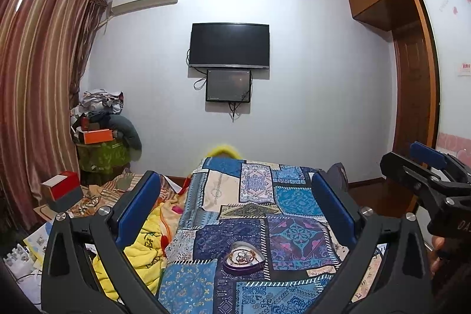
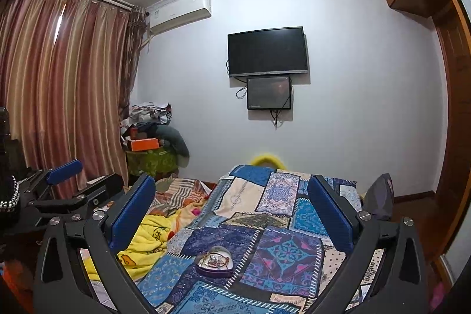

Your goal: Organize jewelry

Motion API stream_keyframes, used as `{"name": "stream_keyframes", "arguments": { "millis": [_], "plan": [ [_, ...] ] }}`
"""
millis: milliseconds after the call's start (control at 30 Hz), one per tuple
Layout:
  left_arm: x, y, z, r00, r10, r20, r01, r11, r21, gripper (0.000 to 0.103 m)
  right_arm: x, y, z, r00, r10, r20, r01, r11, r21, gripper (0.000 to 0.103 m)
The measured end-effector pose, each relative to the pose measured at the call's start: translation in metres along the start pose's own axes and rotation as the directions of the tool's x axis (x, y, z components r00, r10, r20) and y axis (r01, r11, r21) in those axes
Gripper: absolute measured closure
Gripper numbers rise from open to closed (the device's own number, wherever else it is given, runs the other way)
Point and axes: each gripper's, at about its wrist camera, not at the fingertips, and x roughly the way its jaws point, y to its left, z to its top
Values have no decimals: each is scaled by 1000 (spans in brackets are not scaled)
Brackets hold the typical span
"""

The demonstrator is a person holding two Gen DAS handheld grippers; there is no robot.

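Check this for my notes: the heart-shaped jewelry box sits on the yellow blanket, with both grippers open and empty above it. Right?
Not quite. The heart-shaped jewelry box sits on the blue patchwork quilt, beside the yellow blanket, as the left wrist view shows. The left gripper and right gripper are indeed open and empty.

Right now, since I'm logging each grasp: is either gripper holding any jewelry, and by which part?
Nothing is held. The left gripper and right gripper both stand wide open and empty above the heart-shaped box of jewelry on the patchwork quilt.
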Motion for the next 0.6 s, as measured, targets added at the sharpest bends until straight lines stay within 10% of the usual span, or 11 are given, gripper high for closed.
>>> {"name": "stream_keyframes", "arguments": {
  "millis": [600],
  "plan": [
    [7,0,-3,1000,20,-20,-20,1000,-11,0,3,-2,-4,1000,6,-28,-6,1000,1,0]
  ]
}}
